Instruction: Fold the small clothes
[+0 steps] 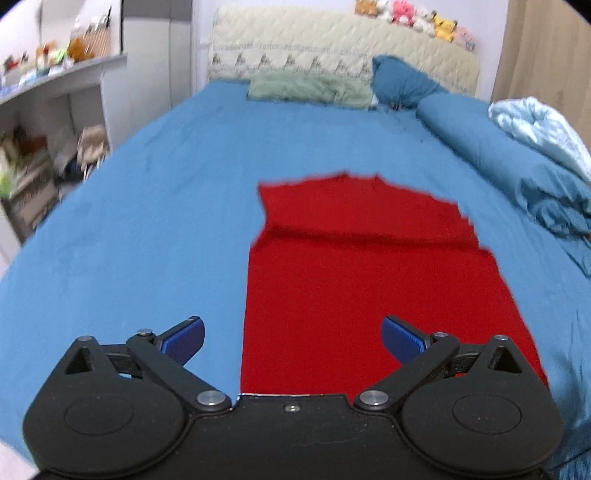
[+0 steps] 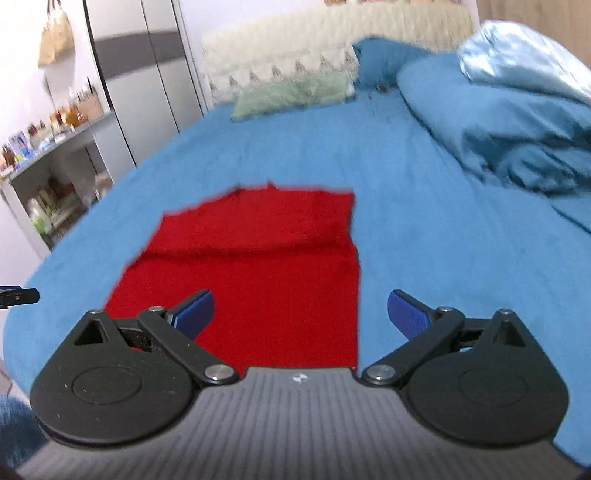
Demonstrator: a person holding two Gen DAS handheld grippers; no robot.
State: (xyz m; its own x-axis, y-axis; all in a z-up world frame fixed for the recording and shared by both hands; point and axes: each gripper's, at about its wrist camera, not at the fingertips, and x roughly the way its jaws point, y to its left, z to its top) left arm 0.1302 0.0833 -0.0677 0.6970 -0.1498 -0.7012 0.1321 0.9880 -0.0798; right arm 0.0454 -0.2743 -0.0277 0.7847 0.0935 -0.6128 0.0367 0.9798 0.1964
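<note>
Hovering above the bed, both tools sit at the bottom of their own views with jaws spread wide and nothing between them. The left tool (image 1: 293, 338) has its blue pads either side of the near part of a red garment (image 1: 369, 277), well above the cloth, not touching it. The right tool (image 2: 301, 312) hangs the same way over the garment's right edge, which runs up the middle of its view.

The red garment lies flat on the blue bed sheet (image 1: 147, 221), in the lower centre of each frame. It is already doubled over: a fold ridge crosses it about halfway up, and the far edge looks ragged, though blur hides the detail.

Judging the risks: the cloth is thin and limp, so a pinch taken from this height could catch only the top layer and pull the fold open. A pad driven too deep could also grab the bed sheet along with the garment and drag both. If the two tools lift unevenly, the next fold would likely come out skewed.

Farther back, a rumpled blue duvet (image 1: 517, 166) is heaped along the right side of the frame, with a pale blue blanket (image 1: 535, 122) on top; it is apart from the garment but limits room on that side. A green pillow (image 1: 310, 86) and a blue pillow (image 1: 399, 79) lie at the headboard (image 1: 332, 40), with plush toys (image 1: 413, 16) along its top. A cluttered shelf unit (image 1: 55, 110) stands at the upper left. Nothing lies between the tools and the garment.
</note>
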